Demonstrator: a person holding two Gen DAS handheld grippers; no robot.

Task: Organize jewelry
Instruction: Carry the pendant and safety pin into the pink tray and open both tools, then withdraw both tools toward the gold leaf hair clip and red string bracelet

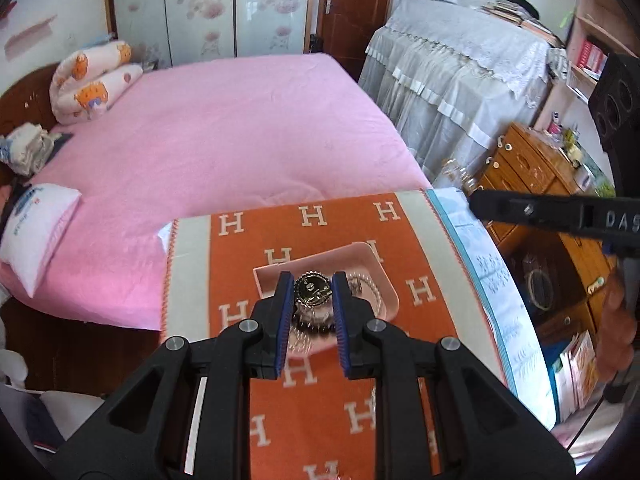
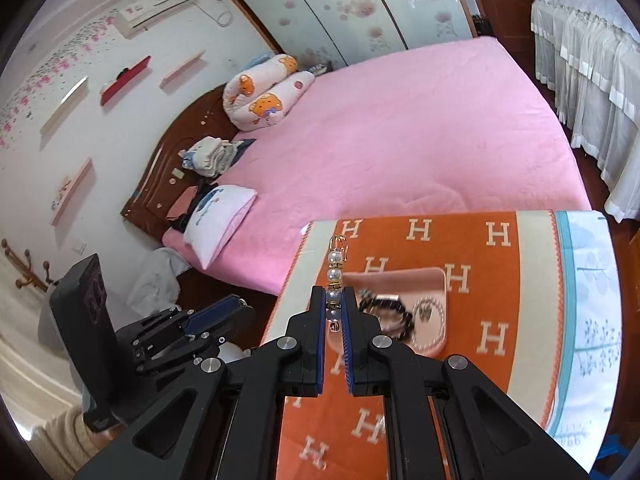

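My left gripper is shut on a round gold-and-black ornament, held in the air above the pink tray. The tray sits on an orange blanket with white H letters. A pearl chain lies in the tray. My right gripper is shut on a short pearl-and-gold bead piece that sticks up past the fingertips. Below it the same tray holds a dark bead bracelet and a pearl loop. Each gripper shows at the edge of the other's view.
A bed with a pink sheet lies behind the blanket, with a white pillow and a rolled bear-print quilt. A wooden drawer chest and cloth-covered furniture stand to the right. A blue-patterned cloth edges the blanket.
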